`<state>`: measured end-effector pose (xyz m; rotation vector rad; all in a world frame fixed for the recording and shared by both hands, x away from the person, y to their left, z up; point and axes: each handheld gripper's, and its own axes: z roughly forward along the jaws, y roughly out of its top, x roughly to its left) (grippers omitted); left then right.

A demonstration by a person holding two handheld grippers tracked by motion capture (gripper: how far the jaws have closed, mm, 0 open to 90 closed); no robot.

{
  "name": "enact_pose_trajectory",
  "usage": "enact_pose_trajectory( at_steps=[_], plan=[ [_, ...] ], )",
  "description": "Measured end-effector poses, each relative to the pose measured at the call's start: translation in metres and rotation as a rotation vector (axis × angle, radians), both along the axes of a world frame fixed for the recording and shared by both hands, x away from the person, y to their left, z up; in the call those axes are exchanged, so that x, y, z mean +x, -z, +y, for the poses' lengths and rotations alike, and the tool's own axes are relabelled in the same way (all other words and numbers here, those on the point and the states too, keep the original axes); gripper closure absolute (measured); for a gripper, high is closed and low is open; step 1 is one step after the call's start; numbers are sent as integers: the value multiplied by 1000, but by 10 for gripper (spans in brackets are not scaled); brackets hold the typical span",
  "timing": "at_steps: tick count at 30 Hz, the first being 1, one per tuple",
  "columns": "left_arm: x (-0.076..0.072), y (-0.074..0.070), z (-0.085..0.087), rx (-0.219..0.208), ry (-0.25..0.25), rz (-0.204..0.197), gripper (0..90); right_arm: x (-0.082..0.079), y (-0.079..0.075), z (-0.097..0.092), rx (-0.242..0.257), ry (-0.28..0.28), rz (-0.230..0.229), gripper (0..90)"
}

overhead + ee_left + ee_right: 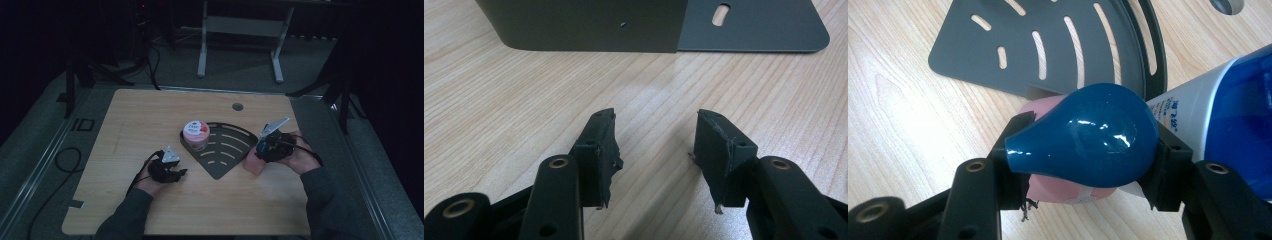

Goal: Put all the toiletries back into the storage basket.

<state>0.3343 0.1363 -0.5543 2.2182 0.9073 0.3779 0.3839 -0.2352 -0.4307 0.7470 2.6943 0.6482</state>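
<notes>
Gripping a blue pear-shaped cap (262, 146) beside a dark slotted corner rack (235, 131), the right tongs (263, 148) work at the right edge of the wooden tabletop (150, 115) in the high view, while the left tongs (172, 172) wait near the rack's pointed end; a pink-lidded tub (196, 135) already stands in the rack's back corner, suggesting the rack is being stocked. From the left gripper view, the left tongs (656, 150) stand apart with only bare tabletop (499, 110) between them, the rack's wall (589, 25) just ahead. From the right gripper view, the right tongs (1088, 150) clamp both sides of the blue cap (1088, 135), apparently the top of a blue-and-white bottle (1218, 110), above a pink object (1048, 107) hard to identify, next to the rack (1048, 45).
</notes>
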Motion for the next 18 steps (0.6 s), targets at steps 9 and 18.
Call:
enact_pose_trajectory(
  at_steps=[9, 18],
  plan=[
    [0, 0, 0, 2, 1, 0, 509, 0, 0, 0, 0, 2, -1, 464],
    [0, 0, 0, -5, 0, 0, 510, -2, 0, 1, 4, -4, 2, 470]
  ],
)
